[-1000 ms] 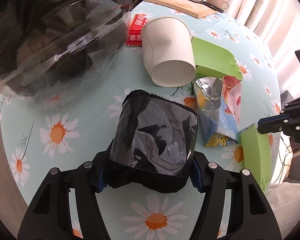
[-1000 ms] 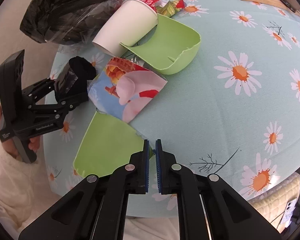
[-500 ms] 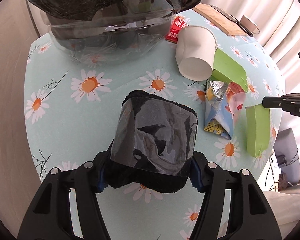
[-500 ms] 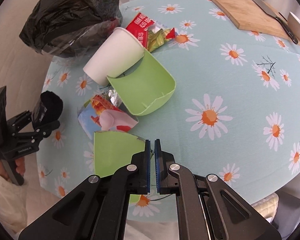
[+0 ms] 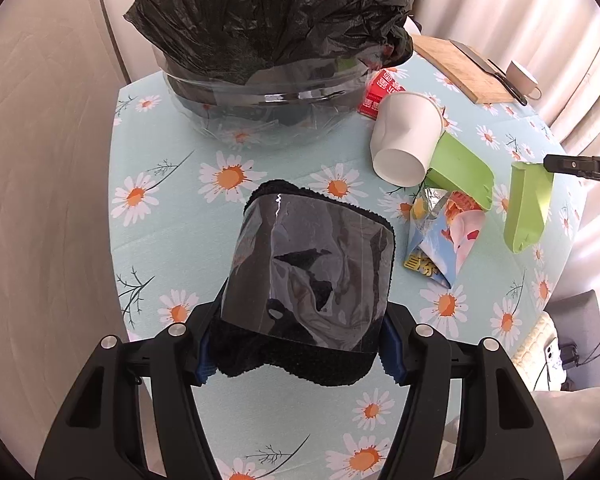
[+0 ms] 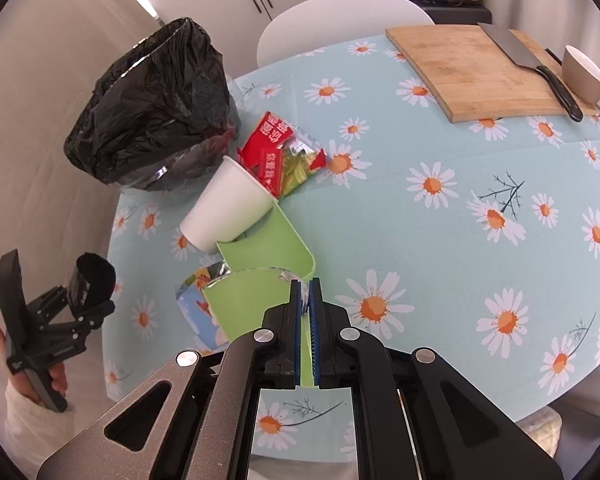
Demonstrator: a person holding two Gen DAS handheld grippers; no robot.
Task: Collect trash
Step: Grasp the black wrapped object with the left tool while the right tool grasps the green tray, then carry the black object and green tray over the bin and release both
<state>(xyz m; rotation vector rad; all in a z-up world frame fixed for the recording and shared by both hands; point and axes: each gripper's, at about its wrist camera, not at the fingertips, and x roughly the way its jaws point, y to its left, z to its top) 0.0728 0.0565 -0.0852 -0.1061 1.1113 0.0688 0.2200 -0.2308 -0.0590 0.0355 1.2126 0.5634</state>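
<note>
Left gripper (image 5: pixel 298 354) clenched soft black roll (image 5: pixel 312 276); right gripper (image 6: pixel 305 312) pinched light, stiff green shard (image 6: pixel 256 300) by its edge.

A black fuzzy roll wrapped in clear film (image 5: pixel 308 280) is held above the table's near-left edge. A white paper cup (image 6: pixel 230 210) lies on its side near the left edge, touching a green plastic shard (image 6: pixel 276 246). Another green shard (image 5: pixel 528 206) is lifted nearby. A colourful snack wrapper (image 5: pixel 446 240) lies flat beside them, a red wrapper (image 6: pixel 270 146) behind the cup. The bin with a black bag (image 6: pixel 156 108) stands at the far-left edge.
</note>
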